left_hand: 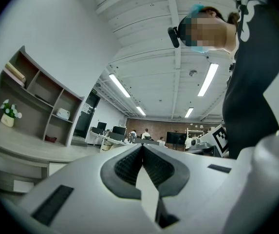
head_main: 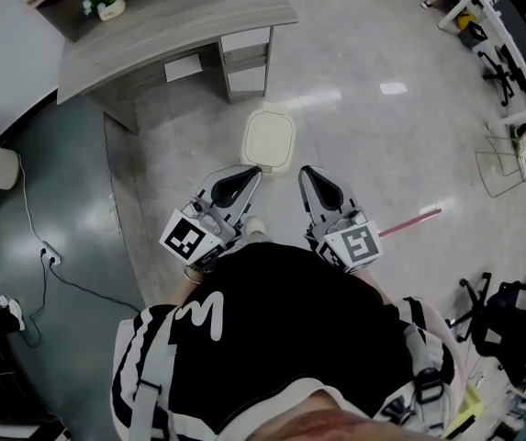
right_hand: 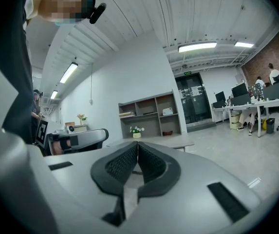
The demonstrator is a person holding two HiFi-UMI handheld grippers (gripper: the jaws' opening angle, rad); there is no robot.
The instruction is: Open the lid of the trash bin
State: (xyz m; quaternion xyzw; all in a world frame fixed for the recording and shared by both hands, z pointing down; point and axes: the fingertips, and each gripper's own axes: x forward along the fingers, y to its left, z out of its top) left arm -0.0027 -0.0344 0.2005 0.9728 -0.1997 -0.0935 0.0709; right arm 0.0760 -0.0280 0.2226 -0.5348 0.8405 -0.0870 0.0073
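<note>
The trash bin (head_main: 268,141) is a cream box with a flat shut lid, standing on the floor just ahead of me in the head view. My left gripper (head_main: 260,169) and right gripper (head_main: 303,170) are held side by side above the floor, their tips just short of the bin's near edge. Both grippers are shut with nothing between the jaws. The left gripper (left_hand: 141,146) and the right gripper (right_hand: 137,144) point up and across the room in their own views, so the bin does not show there.
A grey wooden desk (head_main: 171,28) with drawers stands behind the bin, and a small flower pot (head_main: 108,7) sits on it. Office chairs and a wire rack (head_main: 506,159) stand at the right. A pink strip (head_main: 409,220) lies on the floor at right.
</note>
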